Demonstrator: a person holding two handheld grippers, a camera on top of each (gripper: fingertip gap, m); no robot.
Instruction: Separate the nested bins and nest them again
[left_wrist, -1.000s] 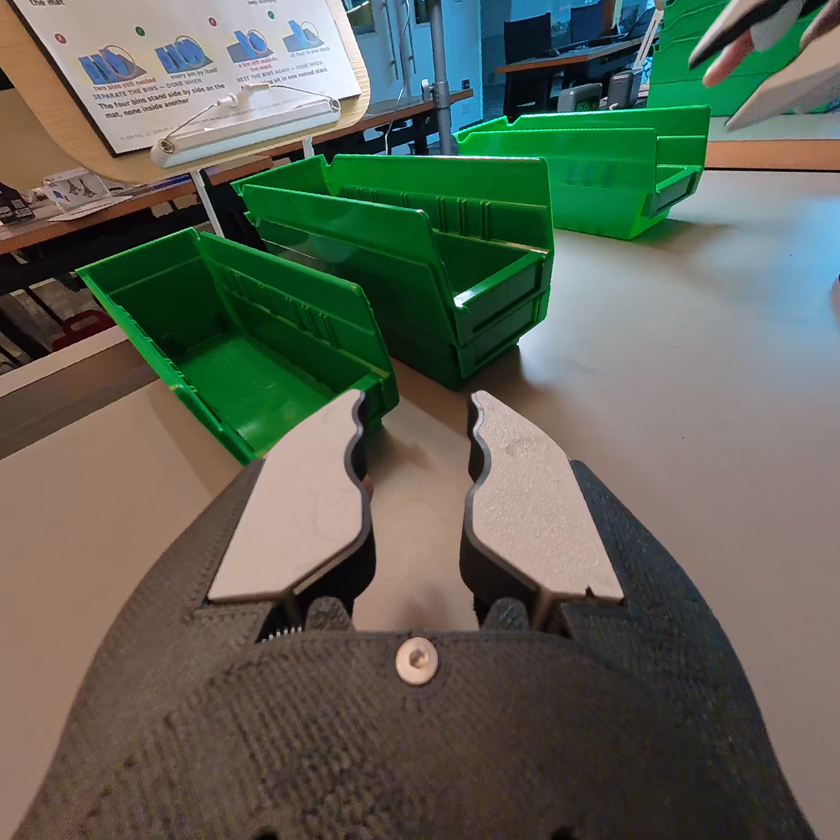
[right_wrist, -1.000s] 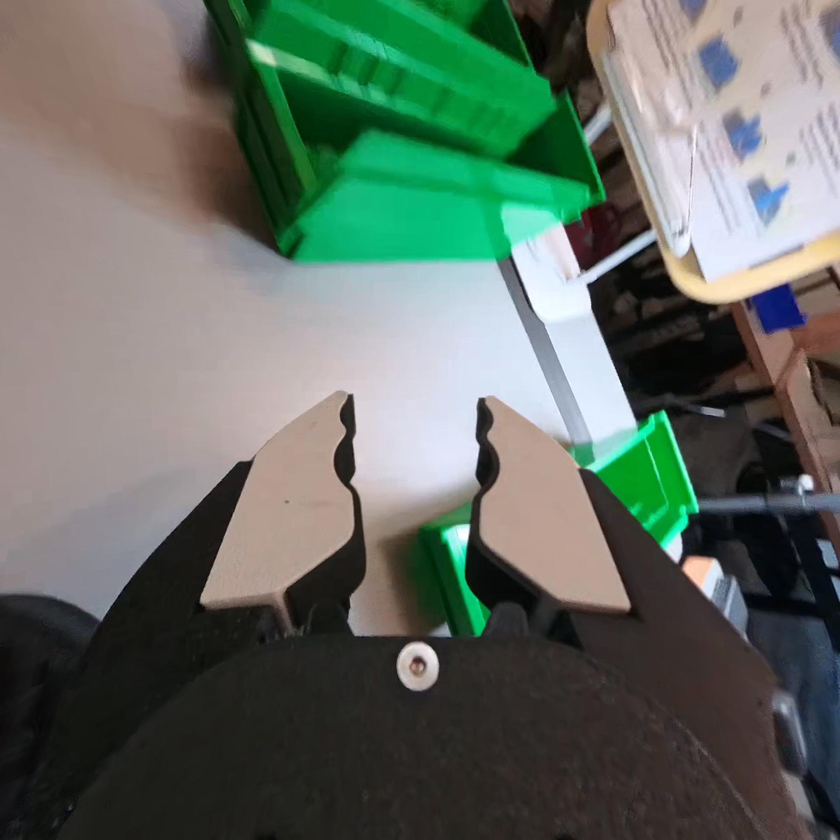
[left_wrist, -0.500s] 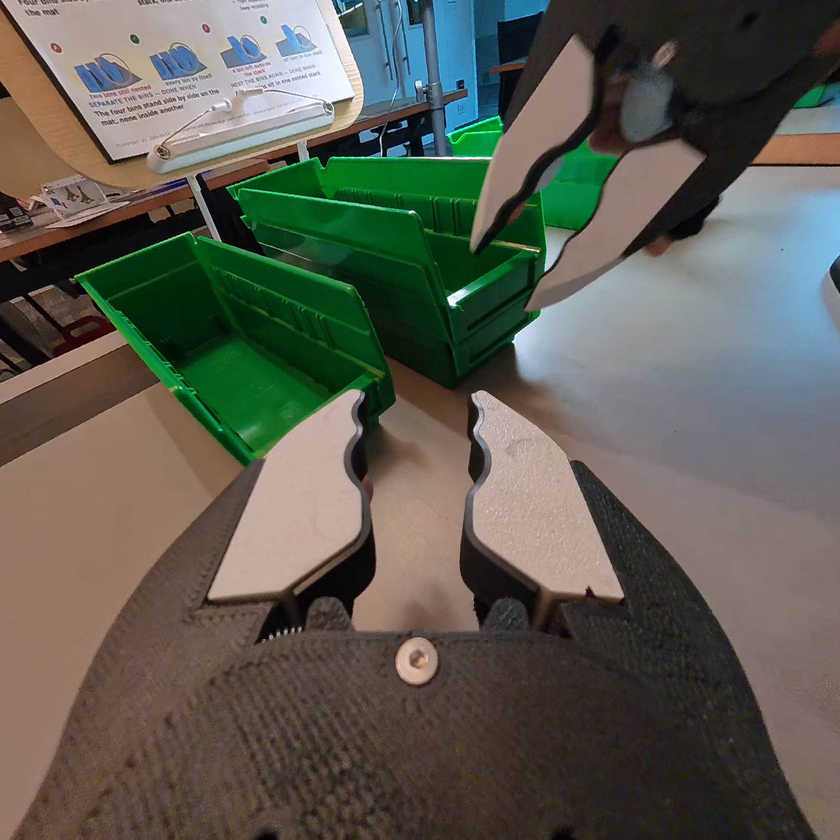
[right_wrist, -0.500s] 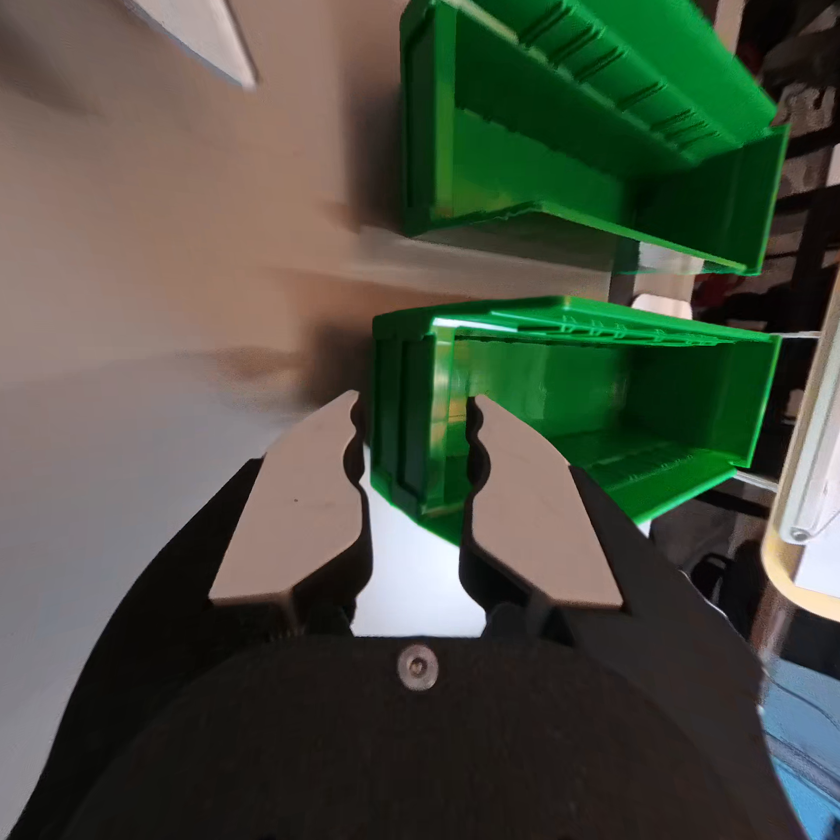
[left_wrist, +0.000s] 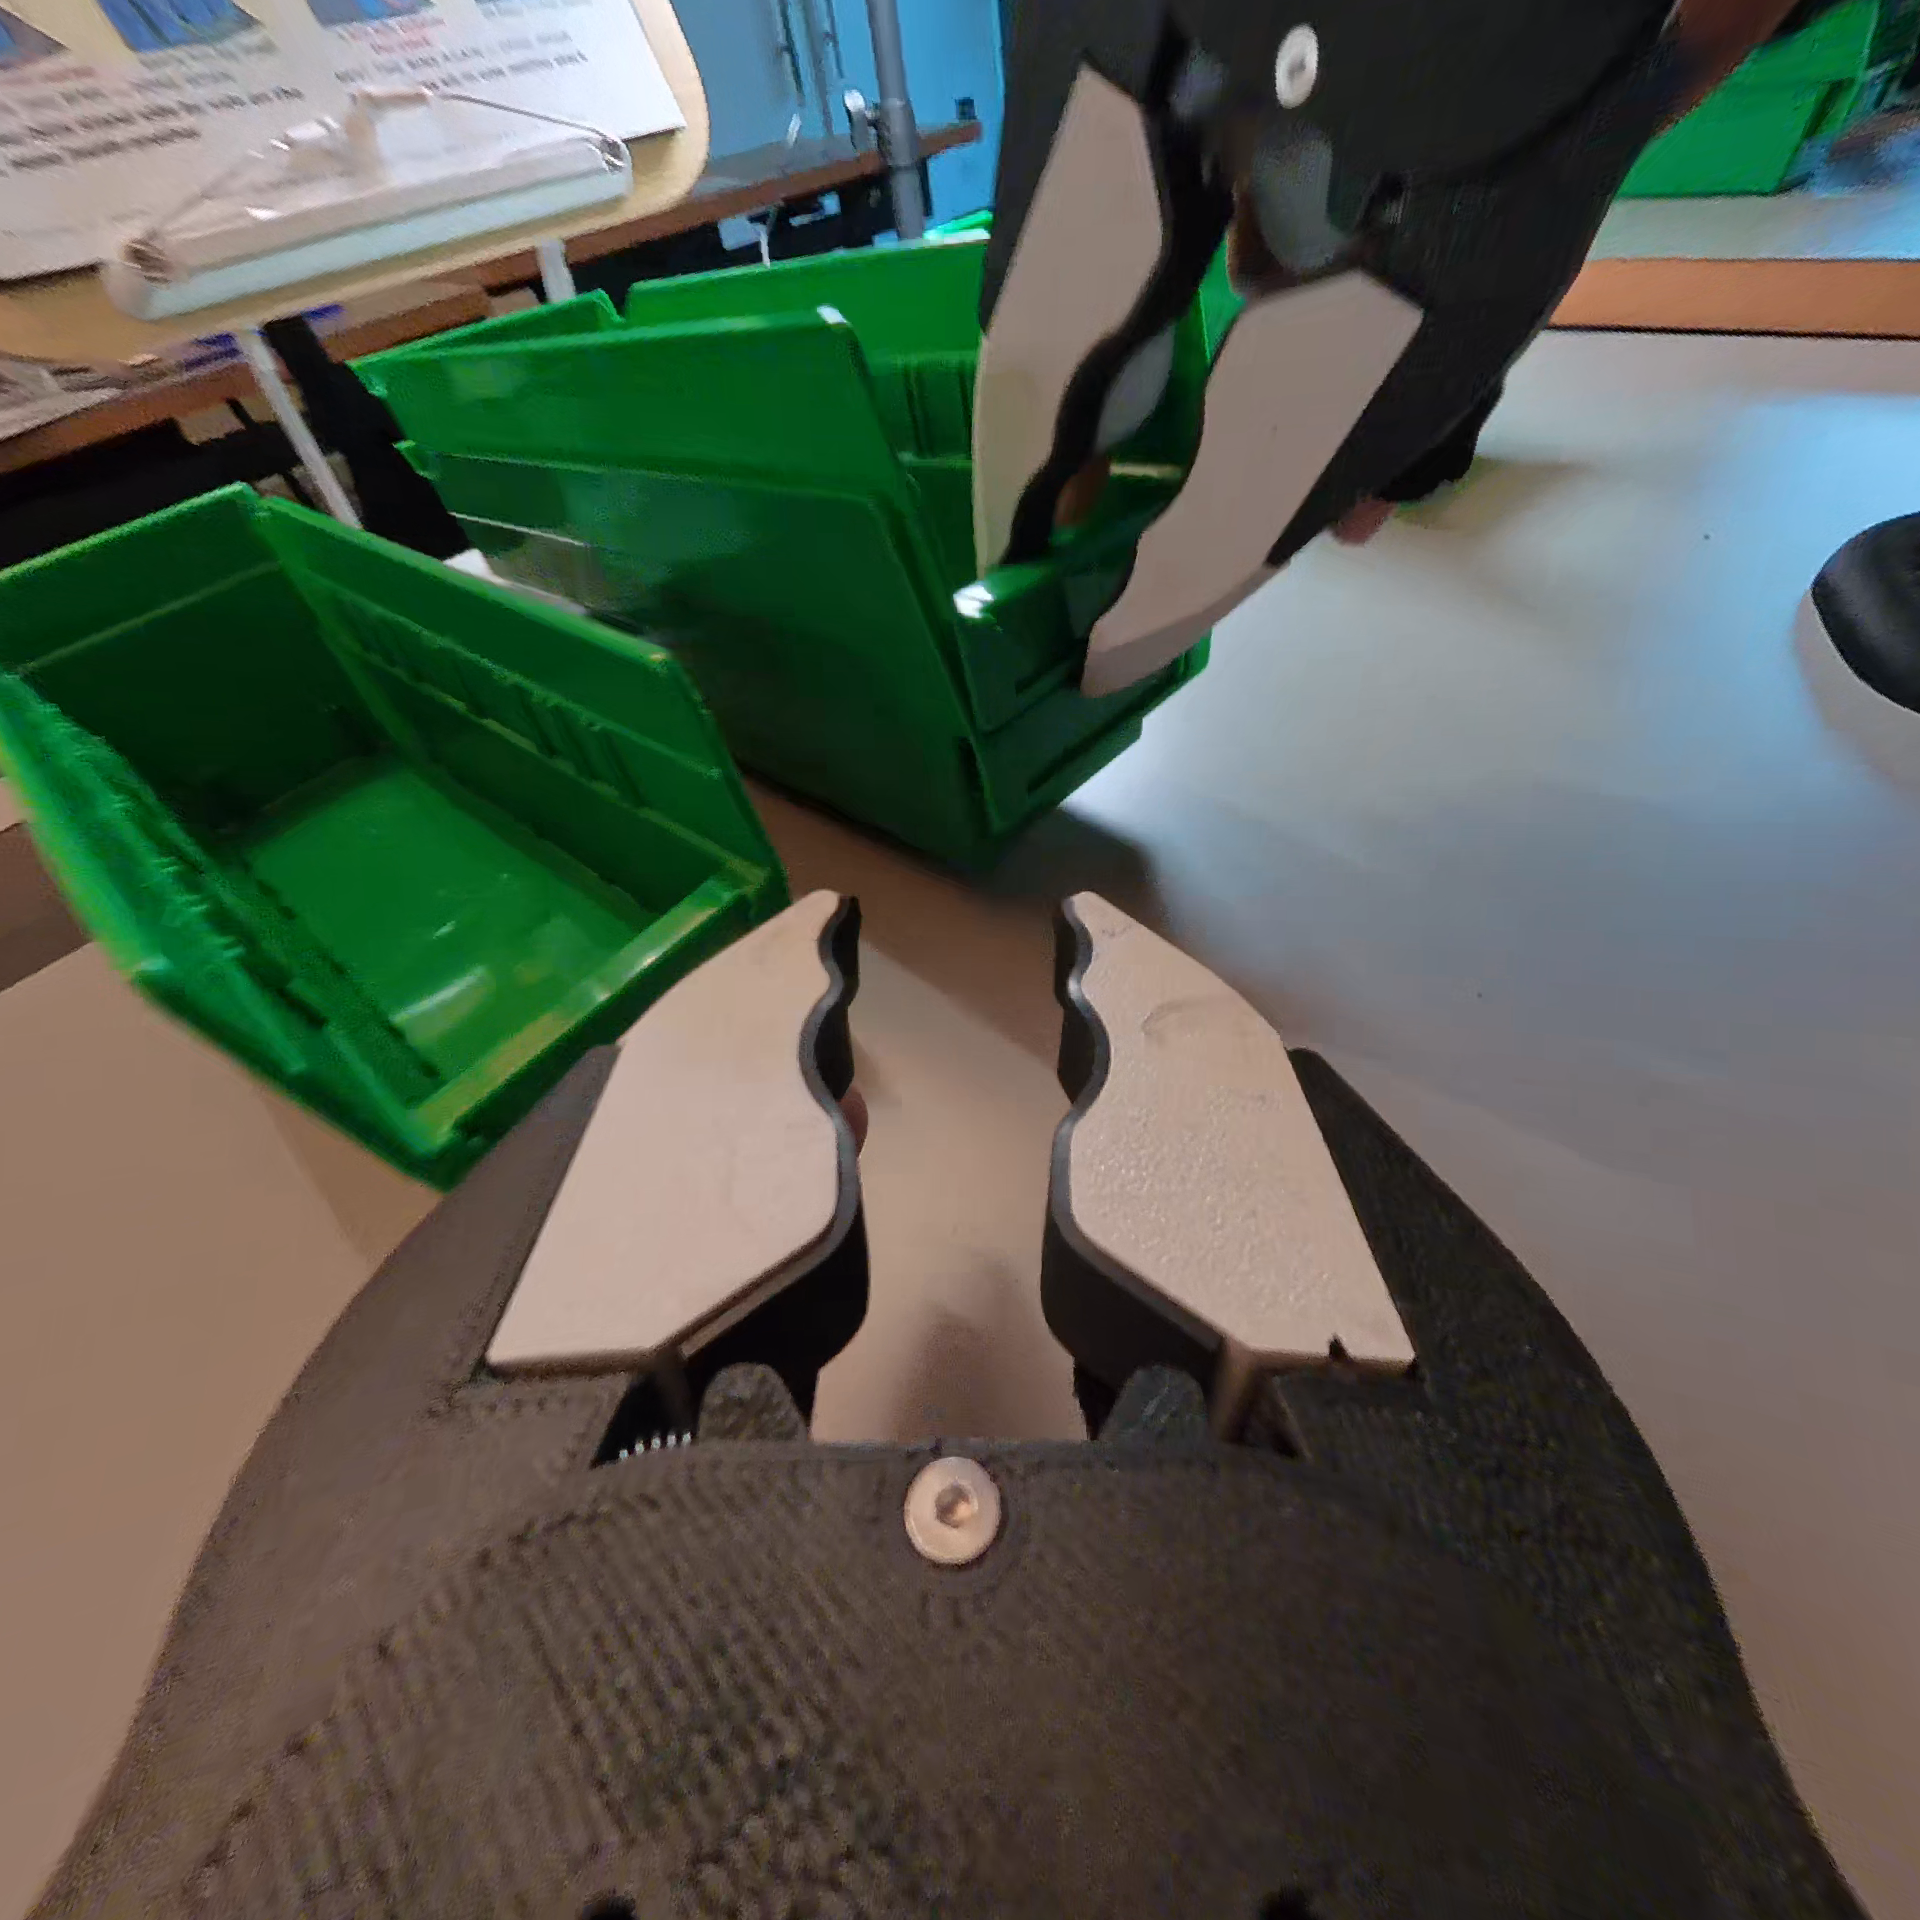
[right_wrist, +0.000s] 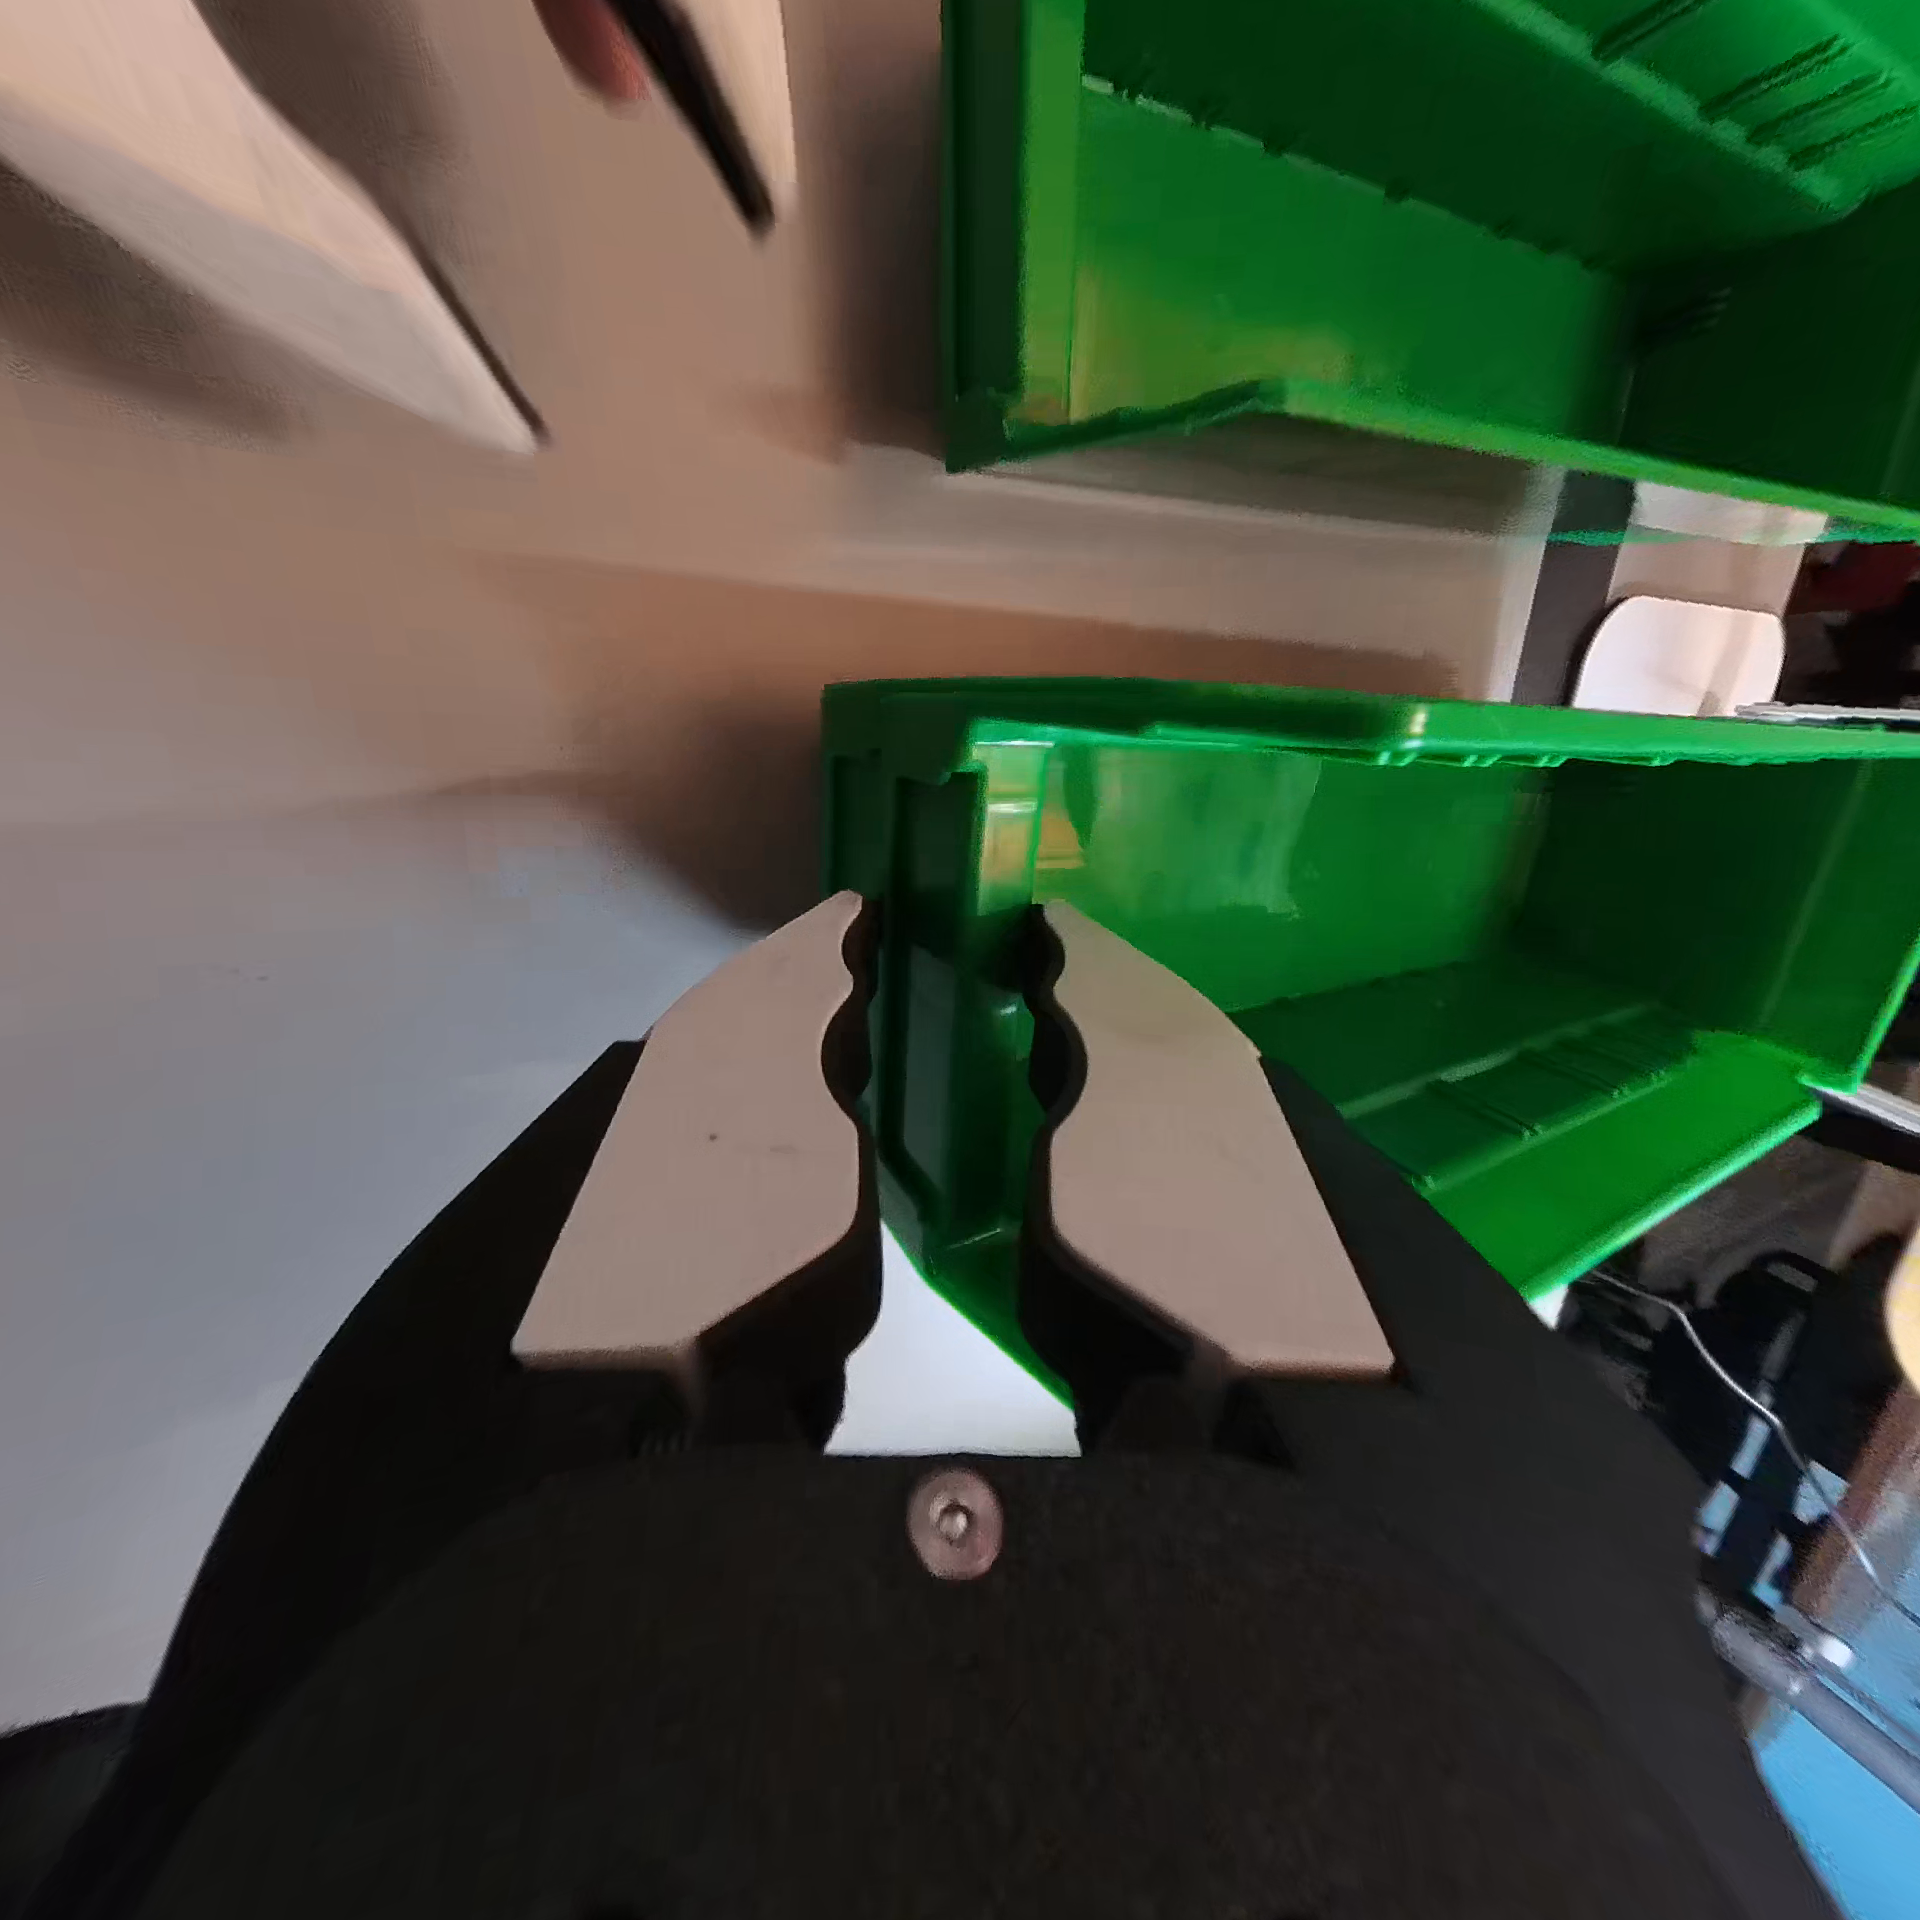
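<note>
— Counting bins, how many do you make out from your left wrist camera?

— You have one single green bin (left_wrist: 343, 831) at the left on the table (left_wrist: 1455, 935), and just beside it a nested stack (left_wrist: 727, 582) that looks like two or three bins; the blur keeps me from a firm count. More green bins (left_wrist: 1745, 135) sit far back on another table.

— And your two grippers?

— Your right gripper (right_wrist: 951, 925) has its fingers on either side of the front lip of the stack's top bin (right_wrist: 1455, 935), pads against the plastic, gripping it. That bin's front end appears tipped up out of the one beneath. Your left gripper (left_wrist: 956, 925) hovers low over bare table, jaws apart, holding nothing.

— The room?

— You work on a smooth beige tabletop. A clipboard (left_wrist: 312, 156) with an instruction sheet stands behind the bins, with wooden desks beyond.
</note>
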